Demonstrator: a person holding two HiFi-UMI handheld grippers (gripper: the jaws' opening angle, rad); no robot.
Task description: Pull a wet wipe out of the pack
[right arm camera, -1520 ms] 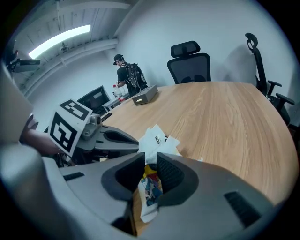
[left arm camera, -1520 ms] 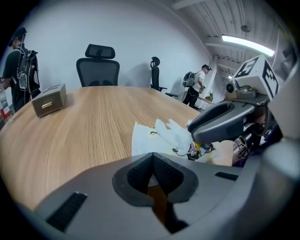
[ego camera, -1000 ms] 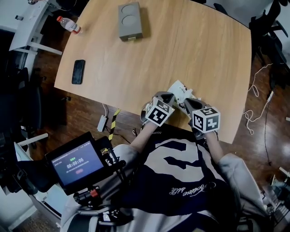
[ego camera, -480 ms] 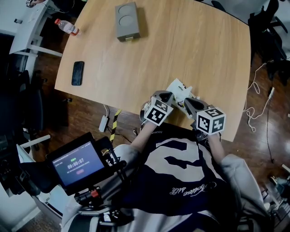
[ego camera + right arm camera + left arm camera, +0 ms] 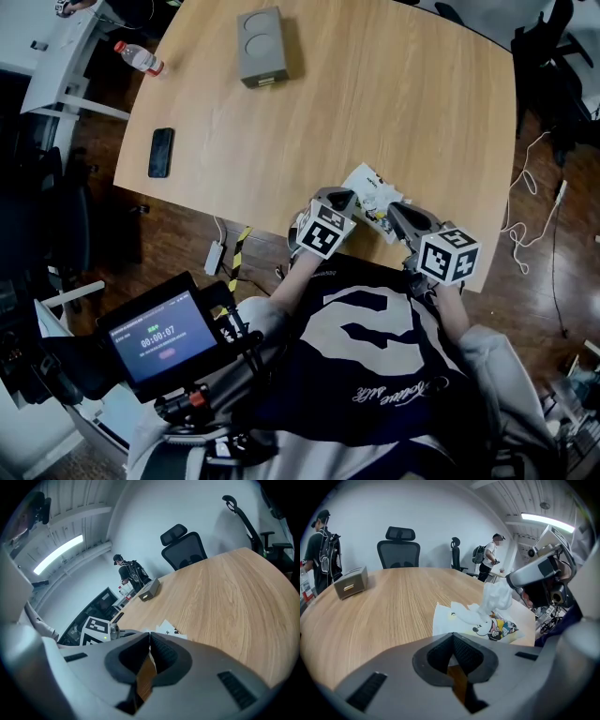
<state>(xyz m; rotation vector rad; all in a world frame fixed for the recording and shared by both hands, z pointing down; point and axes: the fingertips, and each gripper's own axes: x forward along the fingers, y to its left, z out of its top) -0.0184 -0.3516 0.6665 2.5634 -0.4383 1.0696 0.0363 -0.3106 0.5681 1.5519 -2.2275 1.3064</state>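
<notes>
Both pairs of jaws are closed. The left gripper (image 5: 452,638) pinches the near edge of the pack (image 5: 449,619), a pale sliver showing where its jaws meet. The right gripper (image 5: 397,213) is clamped on the wet wipe (image 5: 497,597), which stands up crumpled from the middle of the pack, its lower end still inside. The pack lies flat on the worktop (image 5: 375,94), right at the near edge and toward the near right corner.

Compared with a second ago, the right gripper has drawn back toward the near right corner and the wipe is stretched further out. The left gripper and the pack have kept their place.

Cartoon mouse figures are printed on the pack; its small lettering is too fine to read. The screen (image 5: 161,336) by the person's chest shows 00:00:07, up from 00:00:06. A grey box (image 5: 262,42) sits at the far edge and a dark phone (image 5: 161,150) near the left edge.
</notes>
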